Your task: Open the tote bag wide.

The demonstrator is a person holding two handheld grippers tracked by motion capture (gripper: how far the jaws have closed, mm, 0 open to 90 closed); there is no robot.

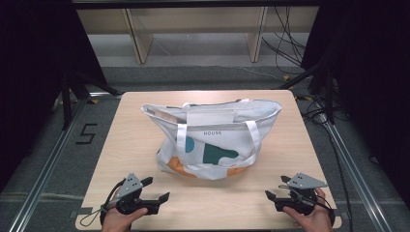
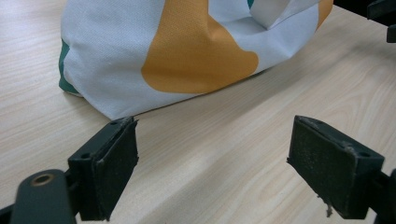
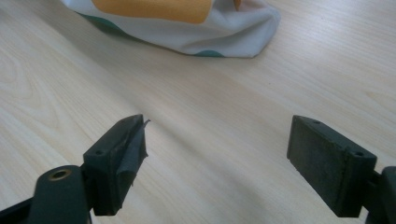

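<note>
Both grippers' fingers are standing spread and empty: left gripper [image 1: 154, 189] at the lower left, right gripper [image 1: 275, 188] at the lower right. Between them, mid-frame on the counter [image 1: 121, 140], the tote bag [image 1: 212, 140] is sitting, reading "HOUSE".

Light wooden table [image 1: 145, 208], rounded corners, set on a grey floor with metal rails along both sides. At its middle: one white tote bag [image 1: 215, 140], standing slumped, mouth open upward, white straps hanging down its near face, teal and orange shapes and small lettering printed on it. Near edge, left: left gripper [image 1: 155, 189], black, grey three-cornered plate on top, held in a hand, jaws apart and pointing inward, nothing between them. Near edge, right: right gripper [image 1: 277, 187], likewise held, jaws apart, empty. Both well apart from the bag. Beyond the table: pale wooden shelving [image 1: 140, 38], loose black cables [image 1: 285, 43].
</note>
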